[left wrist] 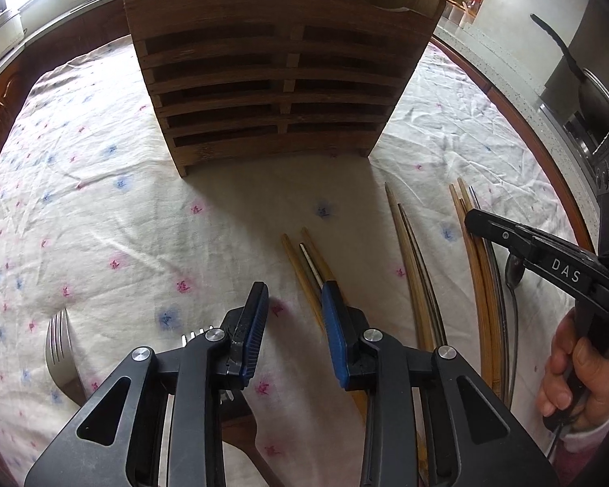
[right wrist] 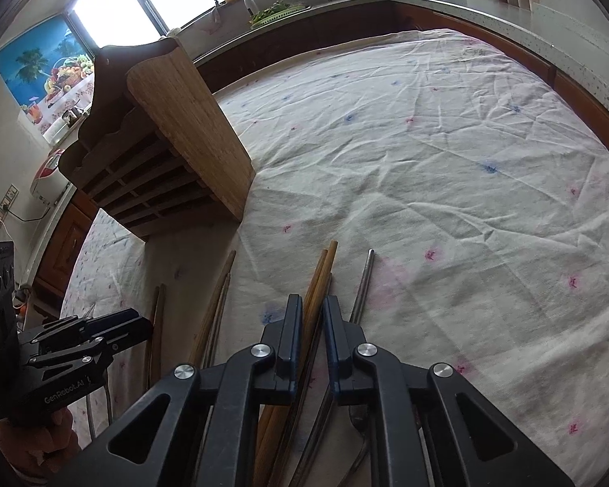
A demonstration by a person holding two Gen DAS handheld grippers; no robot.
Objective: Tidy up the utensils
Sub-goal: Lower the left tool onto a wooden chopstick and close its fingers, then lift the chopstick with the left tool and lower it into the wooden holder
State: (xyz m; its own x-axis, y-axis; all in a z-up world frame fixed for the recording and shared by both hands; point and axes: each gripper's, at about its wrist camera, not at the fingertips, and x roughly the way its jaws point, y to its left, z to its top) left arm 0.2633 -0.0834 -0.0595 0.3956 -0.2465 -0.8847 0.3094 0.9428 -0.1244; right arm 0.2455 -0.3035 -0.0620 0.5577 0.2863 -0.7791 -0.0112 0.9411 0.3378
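**Both hand-held grippers over chopsticks**

My right hand-held gripper is clamped on wooden chopsticks. My left hand-held gripper stands slightly apart, another chopstick cluster just ahead. Beyond both, the wooden rack stands on the cloth-covered counter.

The left gripper points steeply downward, its blue-padded fingers parted with a clear gap between them. At about three o'clock from it, the right gripper angles down too, its jaws drawn close around a narrow slit. The person's right hand wraps its handle, fingers curled. The left hand grips the other handle, mostly hidden.
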